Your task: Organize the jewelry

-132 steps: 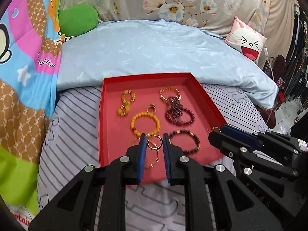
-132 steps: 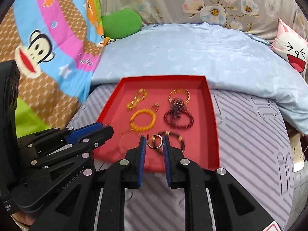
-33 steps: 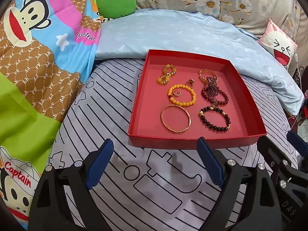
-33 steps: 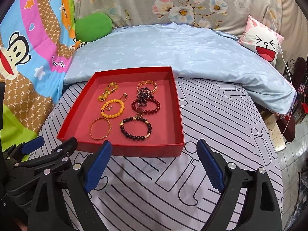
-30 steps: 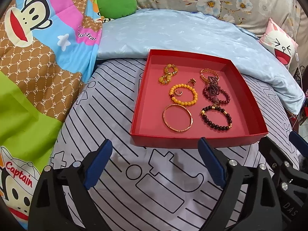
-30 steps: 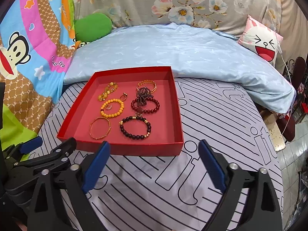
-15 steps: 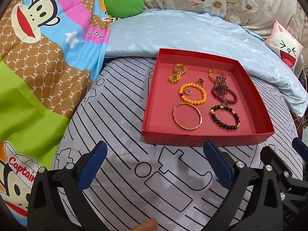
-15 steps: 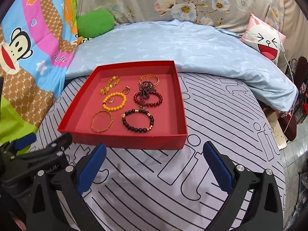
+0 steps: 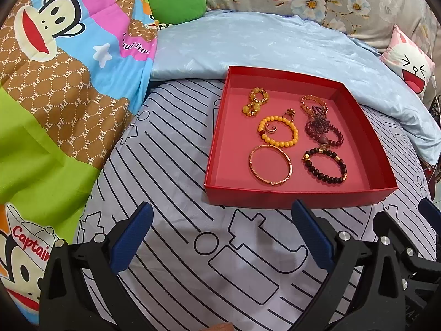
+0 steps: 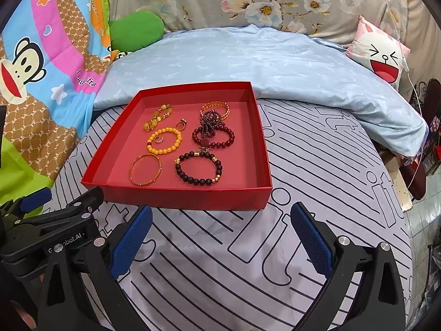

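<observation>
Both the left gripper point(image 9: 223, 237) and right gripper point(image 10: 220, 237) gape empty short of the red tray's point(image 10: 176, 194) near edge, jewelry inside: stiff gold bangle point(image 9: 270, 168) near-left, pinch its rim; dark bead bracelet point(image 10: 198, 168) probably elastic, light, rolls.

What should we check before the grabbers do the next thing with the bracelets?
1. Left hand-held gripper open and holding nothing: ok.
2. Right hand-held gripper open and holding nothing: ok.
3. All jewelry inside the red tray, none on the striped sheet: ok.
4. Gold bangle lying flat, apart from the others: ok.
5. Dark red bracelets untangled: not ok, they overlap.
6. Small ring free to pick: cannot tell; it sits inside the yellow bead bracelet.
</observation>
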Action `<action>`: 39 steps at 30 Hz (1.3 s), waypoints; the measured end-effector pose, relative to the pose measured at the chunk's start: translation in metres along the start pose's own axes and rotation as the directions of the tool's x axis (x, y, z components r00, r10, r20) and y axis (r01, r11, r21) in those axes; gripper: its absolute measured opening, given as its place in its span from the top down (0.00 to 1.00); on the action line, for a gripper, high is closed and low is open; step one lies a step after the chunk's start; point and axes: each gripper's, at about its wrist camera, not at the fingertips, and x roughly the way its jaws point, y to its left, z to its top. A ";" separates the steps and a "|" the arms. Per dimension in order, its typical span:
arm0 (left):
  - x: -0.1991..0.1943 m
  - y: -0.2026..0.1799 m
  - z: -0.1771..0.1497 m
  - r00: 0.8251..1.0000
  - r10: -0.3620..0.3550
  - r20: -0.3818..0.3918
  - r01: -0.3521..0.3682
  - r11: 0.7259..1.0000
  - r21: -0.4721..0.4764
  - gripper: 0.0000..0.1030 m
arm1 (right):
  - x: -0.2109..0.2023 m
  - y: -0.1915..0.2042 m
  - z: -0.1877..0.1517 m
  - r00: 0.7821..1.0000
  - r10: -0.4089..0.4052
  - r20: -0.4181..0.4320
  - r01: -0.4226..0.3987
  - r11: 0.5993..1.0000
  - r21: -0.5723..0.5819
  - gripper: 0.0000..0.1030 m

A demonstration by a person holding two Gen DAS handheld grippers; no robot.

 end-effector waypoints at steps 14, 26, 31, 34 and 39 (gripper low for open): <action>0.003 0.001 0.000 1.000 0.007 0.001 -0.007 1.000 0.000 0.07 | 0.001 -0.001 0.000 1.000 -0.001 -0.002 0.001 1.000 0.000 0.06; 0.004 0.001 -0.002 1.000 0.029 0.000 -0.029 1.000 0.001 0.07 | 0.004 0.000 -0.002 1.000 0.000 -0.006 0.000 1.000 0.000 0.06; 0.003 0.001 -0.001 1.000 0.030 0.001 -0.030 1.000 0.002 0.07 | 0.003 0.000 -0.002 1.000 -0.001 -0.005 0.001 1.000 0.001 0.06; 0.003 0.001 -0.001 1.000 0.031 0.002 -0.031 1.000 0.003 0.07 | 0.003 0.000 -0.001 1.000 -0.001 -0.005 0.001 1.000 0.000 0.06; 0.002 0.001 -0.001 0.999 0.032 0.003 -0.032 0.999 0.004 0.07 | 0.004 -0.001 -0.003 1.000 -0.003 -0.002 0.003 1.000 -0.001 0.06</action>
